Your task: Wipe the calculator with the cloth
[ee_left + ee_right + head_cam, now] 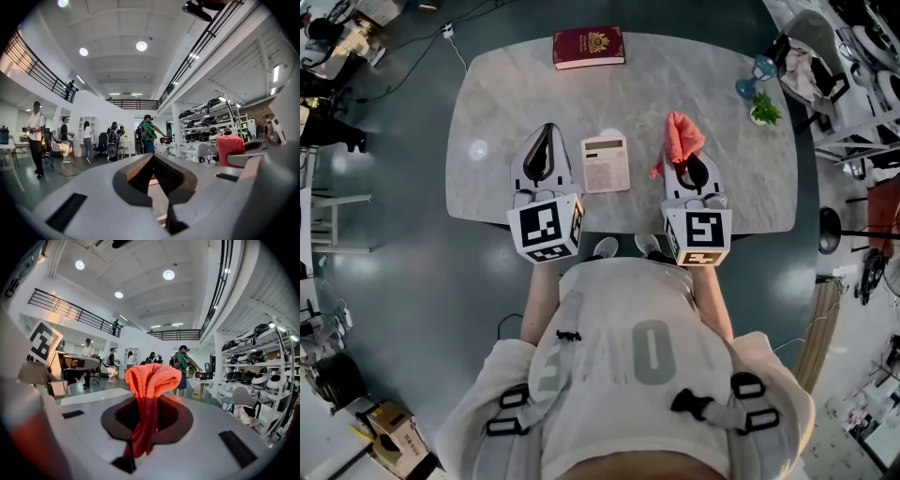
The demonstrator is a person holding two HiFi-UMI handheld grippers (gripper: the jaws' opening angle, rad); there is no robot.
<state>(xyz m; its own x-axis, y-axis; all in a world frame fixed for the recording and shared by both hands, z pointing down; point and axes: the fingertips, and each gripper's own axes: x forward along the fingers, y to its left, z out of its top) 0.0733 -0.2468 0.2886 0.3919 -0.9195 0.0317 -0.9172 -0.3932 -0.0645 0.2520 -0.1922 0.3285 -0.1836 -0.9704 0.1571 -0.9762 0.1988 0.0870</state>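
A white calculator (606, 163) lies flat on the grey marble table (487, 112), between my two grippers. To its left my left gripper (548, 128) is shut with nothing in it; in the left gripper view (153, 156) its jaws meet at the tips. To the calculator's right my right gripper (688, 161) is shut on a pink-red cloth (679, 141). The cloth (150, 394) bunches up above the jaws and hangs down between them in the right gripper view. Both grippers point away from me over the table's near half.
A dark red book (589, 47) lies at the table's far edge. A blue glass object (754, 77) and a small green plant (764, 112) stand at the far right. Racks and cluttered benches surround the table, and people (148, 133) stand in the room beyond.
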